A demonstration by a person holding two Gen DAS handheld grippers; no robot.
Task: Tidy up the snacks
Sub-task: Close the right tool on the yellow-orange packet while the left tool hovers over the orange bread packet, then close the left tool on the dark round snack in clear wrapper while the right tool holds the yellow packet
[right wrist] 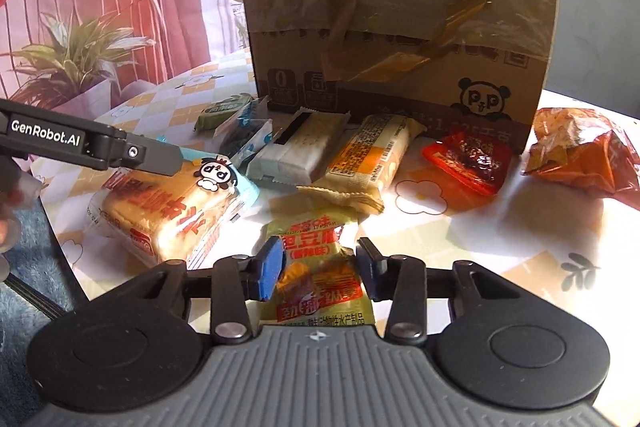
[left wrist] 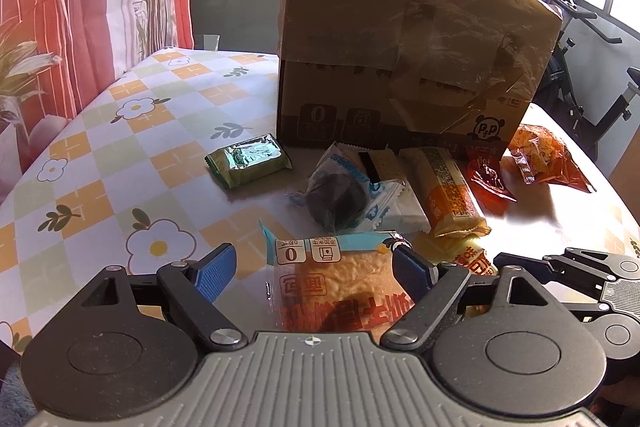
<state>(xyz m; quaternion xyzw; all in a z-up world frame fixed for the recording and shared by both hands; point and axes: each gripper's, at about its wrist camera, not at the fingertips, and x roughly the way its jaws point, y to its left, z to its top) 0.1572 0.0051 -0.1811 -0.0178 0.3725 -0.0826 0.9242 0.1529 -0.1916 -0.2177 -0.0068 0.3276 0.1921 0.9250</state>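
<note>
A taped cardboard box (left wrist: 412, 39) stands at the back of the table, also in the right wrist view (right wrist: 400, 15). Snack packs lie in front of it. My left gripper (left wrist: 316, 273) is open, its blue pads either side of a bread pack (left wrist: 340, 287), which also shows in the right wrist view (right wrist: 172, 207). My right gripper (right wrist: 320, 269) has its pads close on both sides of a yellow snack packet (right wrist: 320, 275); contact is unclear. Beyond lie a green pack (left wrist: 248, 165), a dark cake pack (left wrist: 340, 199), a white cracker pack (right wrist: 300, 151), an orange-and-cream bar (right wrist: 368, 155) and red packs (right wrist: 468, 159).
The table (left wrist: 120, 131) has a floral checked cloth. An orange crinkled bag (right wrist: 576, 151) lies at the right. A red wire chair (right wrist: 80, 7) and a potted plant (right wrist: 76, 55) stand to the left, beyond the table. An exercise bike (left wrist: 592, 67) stands behind at right.
</note>
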